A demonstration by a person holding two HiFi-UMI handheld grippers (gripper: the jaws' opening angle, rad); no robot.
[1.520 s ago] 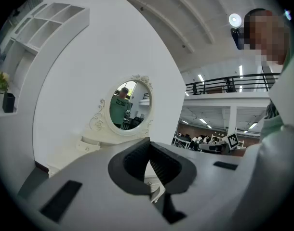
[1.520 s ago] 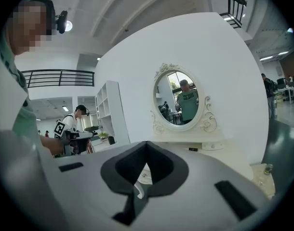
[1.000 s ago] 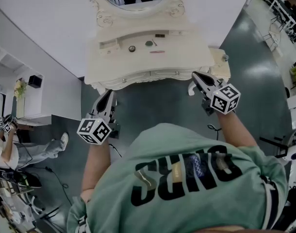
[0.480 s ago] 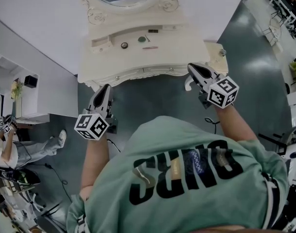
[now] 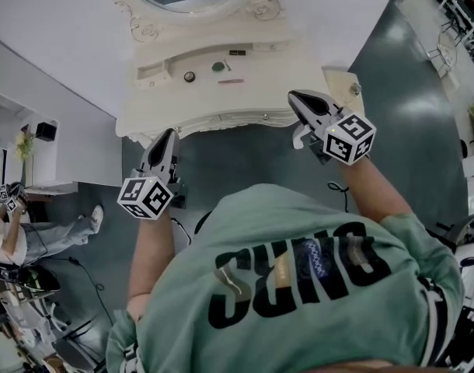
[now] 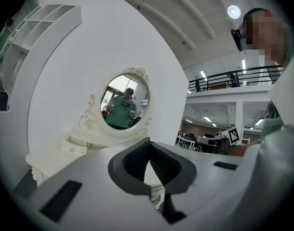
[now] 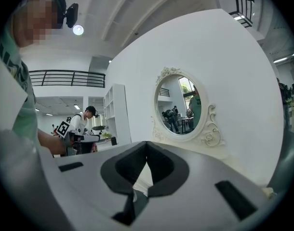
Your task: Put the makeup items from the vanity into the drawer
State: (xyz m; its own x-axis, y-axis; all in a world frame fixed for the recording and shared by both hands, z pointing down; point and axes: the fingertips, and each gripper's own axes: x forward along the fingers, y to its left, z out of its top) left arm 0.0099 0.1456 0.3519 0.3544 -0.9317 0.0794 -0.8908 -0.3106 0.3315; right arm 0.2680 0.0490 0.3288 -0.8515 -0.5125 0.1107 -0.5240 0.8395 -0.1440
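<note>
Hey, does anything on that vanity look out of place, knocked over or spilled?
Nothing looks spilled or damaged. The one oddity is the small drawer in the raised shelf of the vanity, which appears pulled out slightly. The makeup items lie flat on the top.

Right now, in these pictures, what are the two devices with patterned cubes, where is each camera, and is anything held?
A person holds a two-jaw hand tool in each hand: the left gripper and the right gripper; the cubes belong to them. The view from above comes from a camera on the person's head; the other two cameras ride on the grippers. Both pairs of jaws are together, holding nothing. On the white vanity lie makeup items, such as a round item and a slim pink stick.
</note>
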